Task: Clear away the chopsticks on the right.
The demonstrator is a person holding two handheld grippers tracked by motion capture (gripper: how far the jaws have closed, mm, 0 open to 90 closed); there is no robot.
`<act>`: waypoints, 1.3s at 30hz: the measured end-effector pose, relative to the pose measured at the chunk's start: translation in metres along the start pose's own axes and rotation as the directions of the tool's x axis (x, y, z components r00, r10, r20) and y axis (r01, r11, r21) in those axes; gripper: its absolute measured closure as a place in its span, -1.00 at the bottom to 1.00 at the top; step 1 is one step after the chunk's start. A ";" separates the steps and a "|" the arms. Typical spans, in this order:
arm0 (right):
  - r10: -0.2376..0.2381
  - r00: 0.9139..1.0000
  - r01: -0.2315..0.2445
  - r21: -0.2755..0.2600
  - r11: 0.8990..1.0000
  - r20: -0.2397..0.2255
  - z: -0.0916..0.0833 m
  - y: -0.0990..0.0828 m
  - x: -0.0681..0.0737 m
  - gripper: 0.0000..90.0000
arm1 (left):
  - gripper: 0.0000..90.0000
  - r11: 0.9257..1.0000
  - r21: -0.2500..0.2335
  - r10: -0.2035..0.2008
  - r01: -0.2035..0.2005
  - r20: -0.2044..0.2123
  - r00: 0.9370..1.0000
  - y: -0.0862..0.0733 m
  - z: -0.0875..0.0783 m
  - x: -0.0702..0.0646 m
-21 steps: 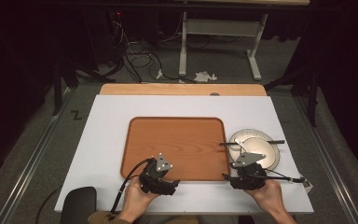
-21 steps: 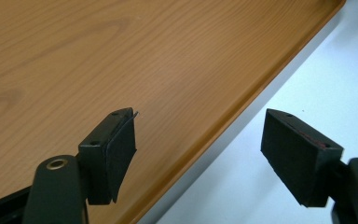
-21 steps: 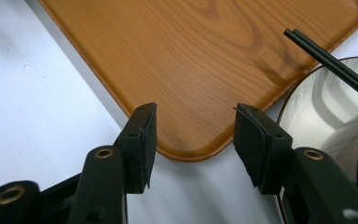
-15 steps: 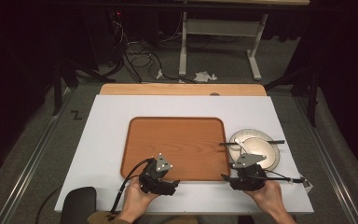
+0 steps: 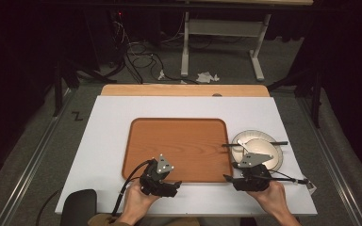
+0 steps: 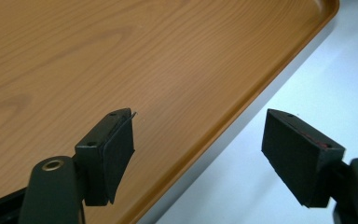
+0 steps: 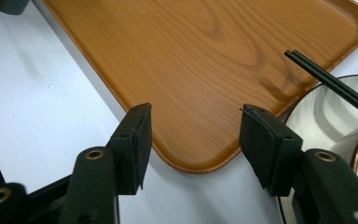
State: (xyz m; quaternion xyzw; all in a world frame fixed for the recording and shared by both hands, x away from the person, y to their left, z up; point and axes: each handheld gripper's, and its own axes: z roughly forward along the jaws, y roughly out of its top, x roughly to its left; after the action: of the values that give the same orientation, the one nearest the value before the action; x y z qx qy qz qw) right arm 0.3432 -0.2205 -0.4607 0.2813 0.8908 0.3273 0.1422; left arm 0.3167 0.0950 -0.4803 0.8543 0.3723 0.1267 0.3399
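Right gripper view: right claw [image 7: 193,140] gapes wide, empty, straddling tray [image 7: 205,70] corner.

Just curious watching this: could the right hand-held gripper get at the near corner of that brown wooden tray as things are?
Probably yes. The right hand-held gripper has its jaws open, with the brown wooden tray corner right ahead between them and nothing blocking it; the white plate sits off to the side.

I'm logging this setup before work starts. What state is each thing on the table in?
Tray: flat on the table, nothing on it.
Plate: right of the tray, holding a bowl.
Bowl: on the plate, contents unclear.
Chopsticks: laid across the bowl.
Left claw: open, straddling the tray's near edge.
Right claw: open, at the tray's near right corner.
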 end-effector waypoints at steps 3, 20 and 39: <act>-0.004 1.000 0.004 0.003 1.000 -0.013 -0.001 0.001 -0.001 -0.05 | -0.44 1.000 0.002 0.004 -0.004 -0.005 1.000 -0.001 0.000 0.000; -0.001 1.000 0.001 -0.042 0.999 -0.011 -0.021 0.005 -0.012 0.11 | -0.40 1.000 -0.005 -0.031 0.031 -0.011 0.999 -0.009 -0.007 0.002; 0.069 0.997 -0.066 -0.099 0.993 0.032 -0.049 0.009 -0.039 0.33 | -0.40 0.998 -0.016 -0.057 0.057 0.001 0.998 -0.008 -0.007 0.006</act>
State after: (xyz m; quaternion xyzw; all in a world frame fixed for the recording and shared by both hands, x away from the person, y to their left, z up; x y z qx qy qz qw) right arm 0.3564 -0.2629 -0.4157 0.3098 0.8610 0.3700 0.1606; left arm 0.3131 0.1065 -0.4814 0.8406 0.3955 0.1197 0.3502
